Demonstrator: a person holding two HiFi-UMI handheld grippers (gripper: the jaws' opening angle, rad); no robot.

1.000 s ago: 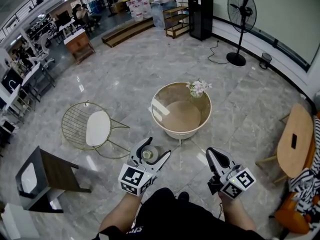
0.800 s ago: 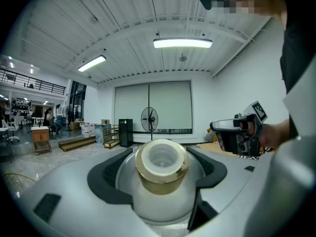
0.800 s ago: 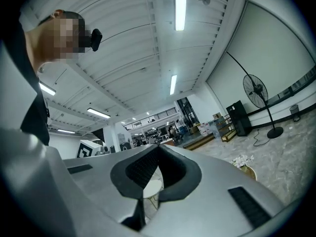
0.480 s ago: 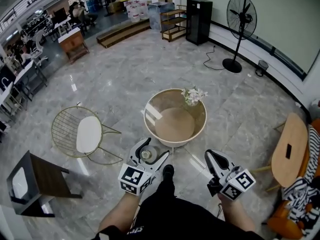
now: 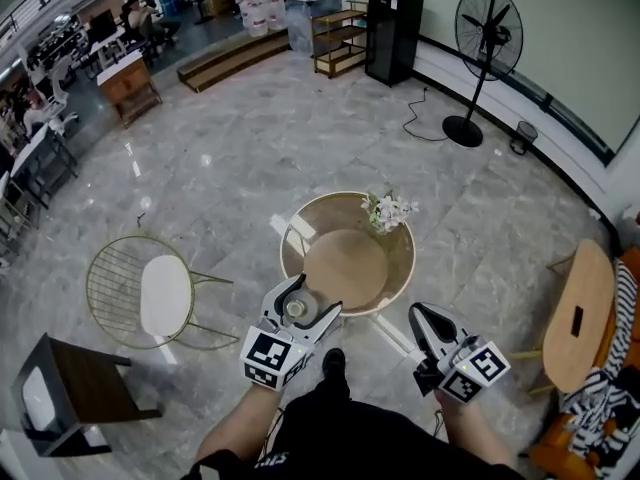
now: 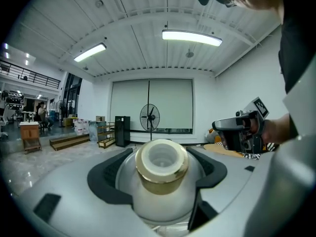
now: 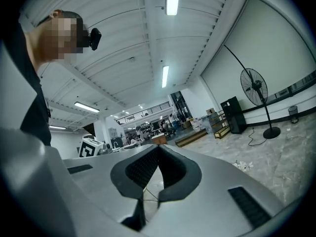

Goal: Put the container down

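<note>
Container (image 6: 161, 196): milky white body, gold collar, white cap. Left hand-held gripper (image 5: 312, 298) and right hand-held gripper (image 5: 420, 313): pale grey shells, black pads, black-and-white square markers. Floor (image 5: 250, 158): grey veined marble. Round bench (image 5: 355, 263): cream rim, tan top. Chair (image 5: 165, 298): gold wire, white seat

A round table (image 5: 330, 213) stands on the grey floor (image 5: 250, 158). White flowers (image 5: 388, 209) stand on the table.
</note>
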